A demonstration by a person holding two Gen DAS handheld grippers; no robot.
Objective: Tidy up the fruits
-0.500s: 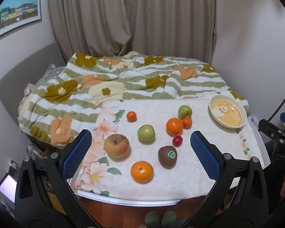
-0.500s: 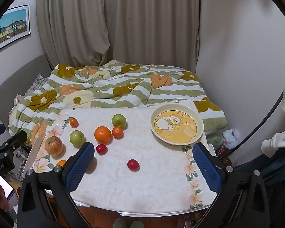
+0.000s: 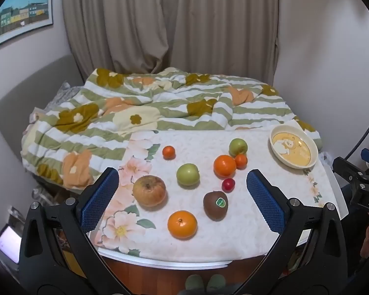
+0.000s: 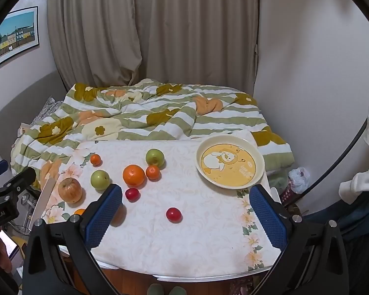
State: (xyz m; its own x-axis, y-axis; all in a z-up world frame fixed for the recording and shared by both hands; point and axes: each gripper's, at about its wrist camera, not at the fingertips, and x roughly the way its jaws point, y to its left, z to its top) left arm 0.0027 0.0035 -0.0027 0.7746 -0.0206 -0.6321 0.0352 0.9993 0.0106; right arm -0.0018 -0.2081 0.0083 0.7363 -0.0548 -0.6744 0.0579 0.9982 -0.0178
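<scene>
Both hand-held grippers are hovering spread apart, grasping nothing. The left hand-held gripper [image 3: 182, 199] is framing the kiwi [image 3: 215, 205] at lower center; the right hand-held gripper [image 4: 185, 211] is framing a red cherry tomato [image 4: 173, 214] on the surface [image 4: 184, 245].

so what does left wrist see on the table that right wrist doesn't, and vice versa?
Left wrist only: the kiwi with its green sticker, fully visible.
Right wrist only: a second red fruit lying alone on the near cloth.
Both: the empty yellow plate, two green apples, the brownish apple, the large orange, and open tongs, left and right.
</scene>
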